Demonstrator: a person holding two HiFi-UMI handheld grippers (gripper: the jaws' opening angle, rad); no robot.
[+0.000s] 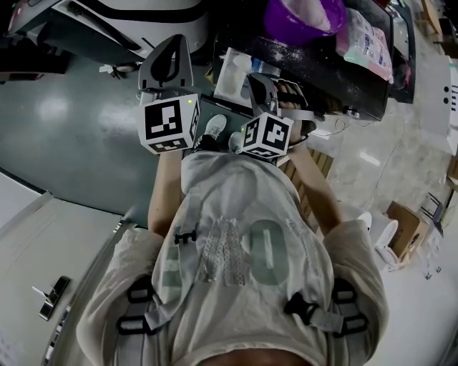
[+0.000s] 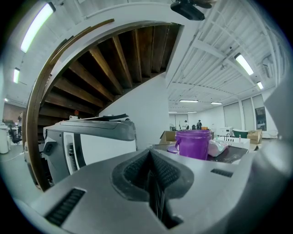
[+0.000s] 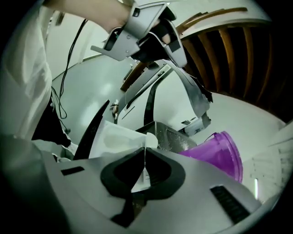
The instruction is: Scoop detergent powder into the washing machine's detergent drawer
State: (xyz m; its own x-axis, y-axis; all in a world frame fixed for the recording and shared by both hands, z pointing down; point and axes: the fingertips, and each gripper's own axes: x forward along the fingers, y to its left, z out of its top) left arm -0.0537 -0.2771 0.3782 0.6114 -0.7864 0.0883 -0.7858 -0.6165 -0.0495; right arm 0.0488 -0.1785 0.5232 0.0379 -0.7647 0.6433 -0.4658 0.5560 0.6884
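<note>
My right gripper [image 3: 143, 157] is shut on the thin handle of a white scoop [image 3: 149, 140], whose round bowl sticks out just past the jaws. A white open container [image 3: 112, 141] lies right behind it, and beyond that a purple bucket [image 3: 220, 153] on a dark powder-dusted table [image 3: 176, 139]. In the head view the right gripper [image 1: 260, 78] is beside that white container [image 1: 233, 71], below the purple bucket [image 1: 304, 18]. My left gripper [image 2: 153, 176] is shut and empty, held up in the air [image 1: 174, 46]. It faces the washing machine [image 2: 87, 137], with the bucket [image 2: 194, 142] to its right.
A pink-and-white bag [image 1: 365, 39] lies on the dark table [image 1: 325, 68] next to the bucket. The white washing machine [image 1: 132, 18] stands at the top left over a grey floor [image 1: 64, 129]. A cardboard box [image 1: 404, 229] sits at the right. My torso fills the lower half.
</note>
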